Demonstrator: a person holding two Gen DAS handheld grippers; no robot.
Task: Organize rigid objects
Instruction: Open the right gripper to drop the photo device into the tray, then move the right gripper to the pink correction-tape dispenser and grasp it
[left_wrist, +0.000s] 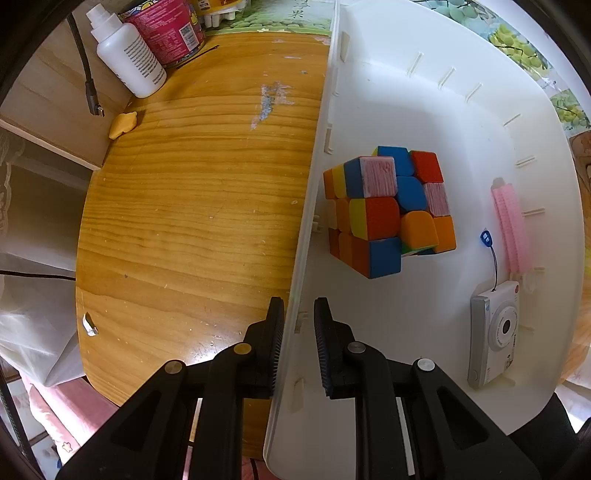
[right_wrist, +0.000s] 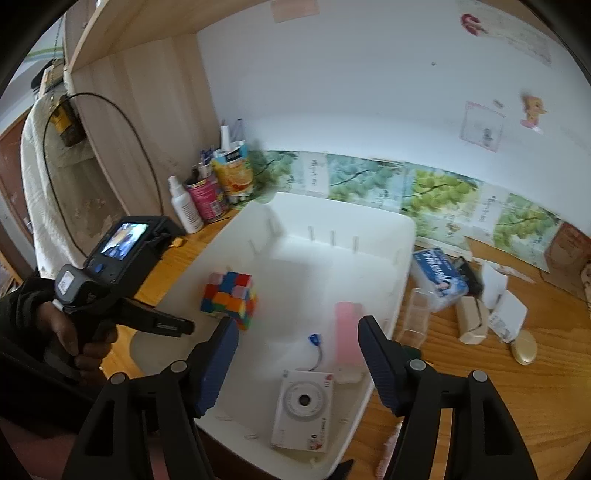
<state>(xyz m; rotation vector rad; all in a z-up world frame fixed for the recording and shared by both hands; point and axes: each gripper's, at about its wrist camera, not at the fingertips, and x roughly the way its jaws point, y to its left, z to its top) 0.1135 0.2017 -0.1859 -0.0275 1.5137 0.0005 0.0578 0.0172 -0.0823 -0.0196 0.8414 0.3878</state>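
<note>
A white plastic bin (left_wrist: 424, 92) (right_wrist: 391, 236) sits on the wooden table (left_wrist: 192, 206). Inside lie a multicoloured puzzle cube (left_wrist: 388, 210) (right_wrist: 231, 297), a pink comb-like piece (left_wrist: 511, 225) (right_wrist: 347, 332) and a small white camera (left_wrist: 493, 332) (right_wrist: 304, 410) with a blue strap. My left gripper (left_wrist: 299, 314) straddles the bin's left wall, its jaws narrowly apart with one pad against the rim. My right gripper (right_wrist: 297, 332) is open and empty above the bin, over the camera and pink piece.
A white bottle (left_wrist: 127, 55) (right_wrist: 184, 206), a red can (left_wrist: 166, 29) and a juice carton (right_wrist: 234, 173) stand at the table's back left. Right of the bin lie a blue-white packet (right_wrist: 441, 277), a clear box (right_wrist: 417, 314), a beige case (right_wrist: 472, 321) and a gold compact (right_wrist: 524, 349).
</note>
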